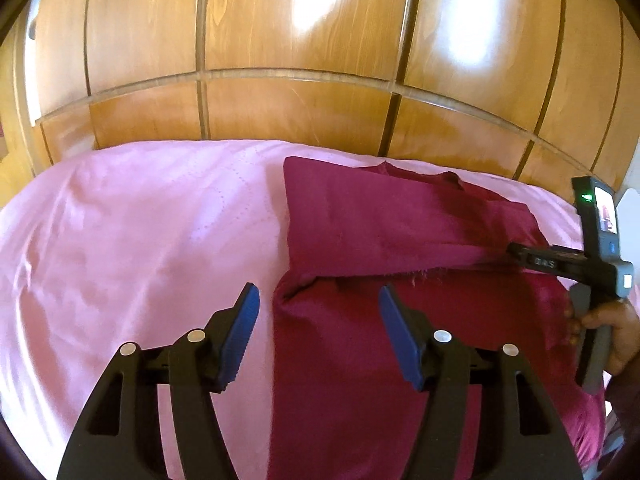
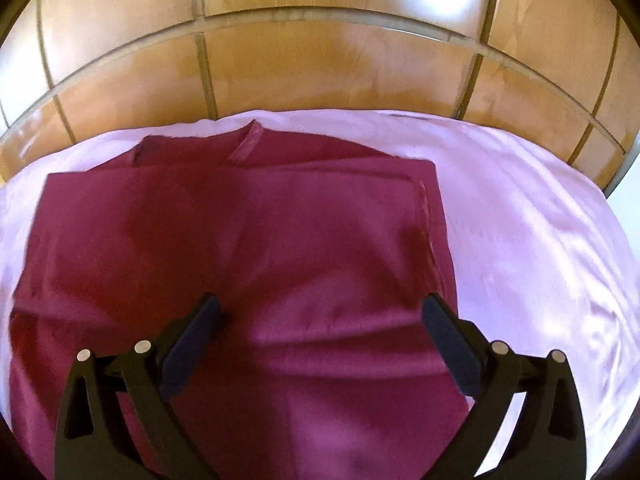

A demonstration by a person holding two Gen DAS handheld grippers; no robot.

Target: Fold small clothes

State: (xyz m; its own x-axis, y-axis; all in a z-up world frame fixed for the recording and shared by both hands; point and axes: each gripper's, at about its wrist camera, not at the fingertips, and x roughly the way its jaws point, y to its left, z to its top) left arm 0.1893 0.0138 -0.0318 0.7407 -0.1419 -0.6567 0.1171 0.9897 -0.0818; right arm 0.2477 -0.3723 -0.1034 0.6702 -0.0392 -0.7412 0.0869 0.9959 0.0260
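A maroon garment (image 1: 400, 220) lies flat on the pink bed sheet (image 1: 140, 220), with a folded layer lying across its far half. In the right wrist view the garment (image 2: 260, 240) shows its neckline at the far end. My left gripper (image 1: 318, 294) hangs open over the garment's left edge, its blue pads (image 1: 244, 328) holding nothing. My right gripper (image 2: 320, 300) stands wide open above the garment's near right part, with only cloth below it. From the left wrist view the right gripper (image 1: 520, 254) reaches in from the right, low over the fold's edge.
Glossy wooden panels (image 1: 300, 112) rise right behind the bed's far edge, seen as wooden panels (image 2: 320, 68) in the right wrist view too. Bare pink sheet (image 2: 520, 220) spreads on both sides of the garment. A hand (image 1: 616, 328) holds the right gripper's handle at the right edge.
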